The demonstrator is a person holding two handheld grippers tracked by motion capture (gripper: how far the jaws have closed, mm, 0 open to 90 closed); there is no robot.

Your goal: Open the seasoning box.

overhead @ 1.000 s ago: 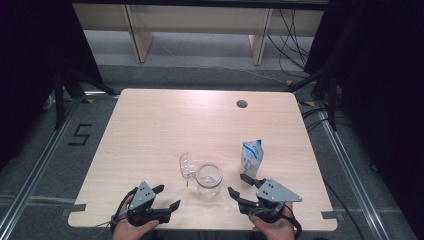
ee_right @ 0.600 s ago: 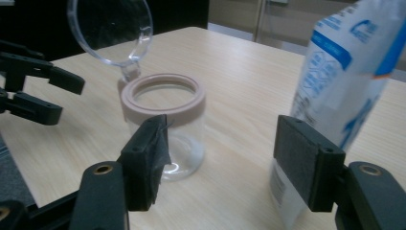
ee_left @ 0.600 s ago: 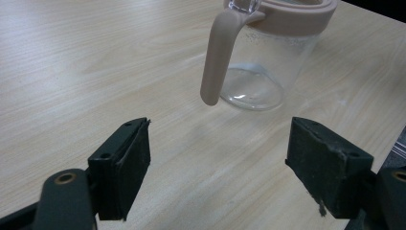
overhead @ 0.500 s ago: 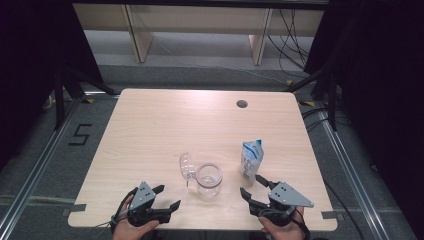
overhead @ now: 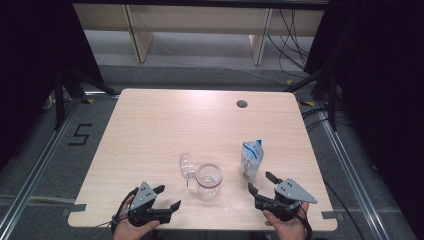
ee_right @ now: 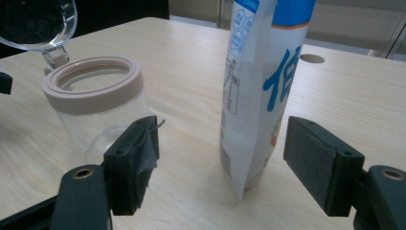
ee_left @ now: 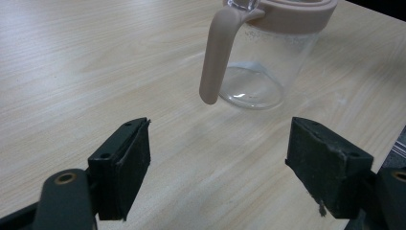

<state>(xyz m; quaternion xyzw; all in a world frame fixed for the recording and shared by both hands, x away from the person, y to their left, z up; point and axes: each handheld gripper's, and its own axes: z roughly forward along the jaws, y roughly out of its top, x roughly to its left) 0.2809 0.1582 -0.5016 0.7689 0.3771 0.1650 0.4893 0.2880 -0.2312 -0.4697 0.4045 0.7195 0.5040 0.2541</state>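
Note:
A clear glass jar [overhead: 208,179] with a beige rim stands near the table's front, its clear lid [overhead: 187,165] flipped open to the left. To its right a white and blue pouch [overhead: 251,159] stands upright. My left gripper [overhead: 169,196] rests open at the front left, with the jar [ee_left: 258,62] and its beige strap [ee_left: 216,52] a little ahead of my left gripper [ee_left: 218,163]. My right gripper [overhead: 260,181] is open and its jaws have just been opening. The pouch [ee_right: 258,91] stands just ahead of my right gripper [ee_right: 222,163], untouched, with the jar [ee_right: 95,100] to its left.
The light wooden table [overhead: 165,130] has a round cable hole [overhead: 242,104] at the back right. Dark floor, rails and curtains surround the table, and shelving stands behind it.
My right gripper has shifted to the right, nearer the pouch, and its jaws stand wider apart. The left gripper, jar and pouch have not moved.

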